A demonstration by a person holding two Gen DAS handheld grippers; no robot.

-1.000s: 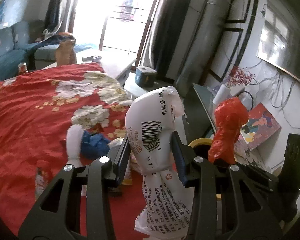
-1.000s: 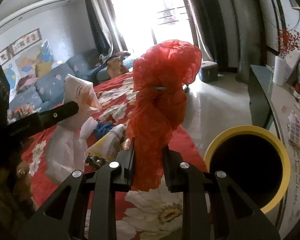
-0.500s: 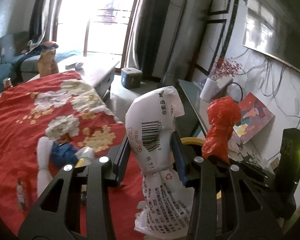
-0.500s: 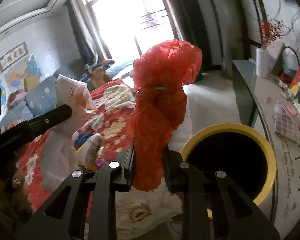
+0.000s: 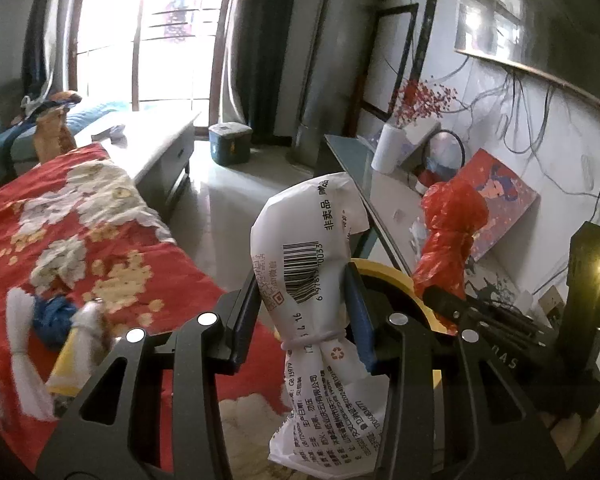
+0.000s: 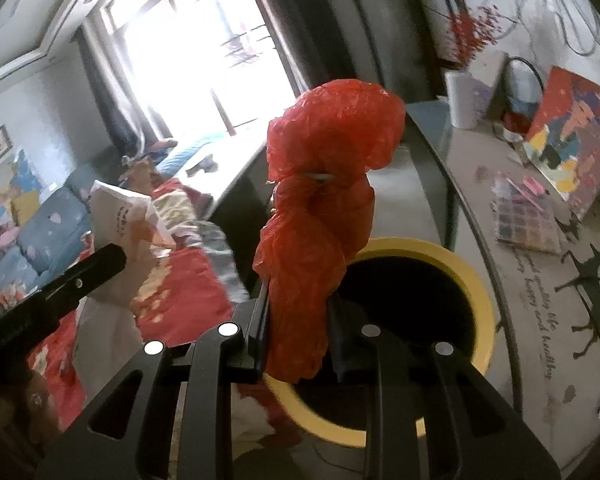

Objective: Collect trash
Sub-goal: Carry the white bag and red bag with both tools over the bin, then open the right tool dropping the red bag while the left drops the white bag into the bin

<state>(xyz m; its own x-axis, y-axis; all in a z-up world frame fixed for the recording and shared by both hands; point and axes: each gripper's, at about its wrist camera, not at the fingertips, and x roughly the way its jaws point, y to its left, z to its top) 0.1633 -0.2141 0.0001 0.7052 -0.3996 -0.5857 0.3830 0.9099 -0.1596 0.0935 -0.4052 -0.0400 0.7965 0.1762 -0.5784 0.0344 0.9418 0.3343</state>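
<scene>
Carry-to-bin step: left gripper (image 5: pixel 302 300) pinches white printed bag (image 5: pixel 308 264), right gripper (image 6: pixel 298 332) pinches red plastic bag (image 6: pixel 320 216) just above yellow-rimmed bin (image 6: pixel 476 304); next likely centre over mouth, release.

I see a white bag (image 5: pixel 312 264) printed with a black barcode, a plain red bag (image 6: pixel 320 216), a yellow-rimmed bin (image 6: pixel 476 292) at three o'clock, a red floral cloth (image 5: pixel 80 232) at nine

the white packet (image 5: pixel 316 280) bears a barcode, "非卖品", "gb 15979" and a recycling sign.
</scene>
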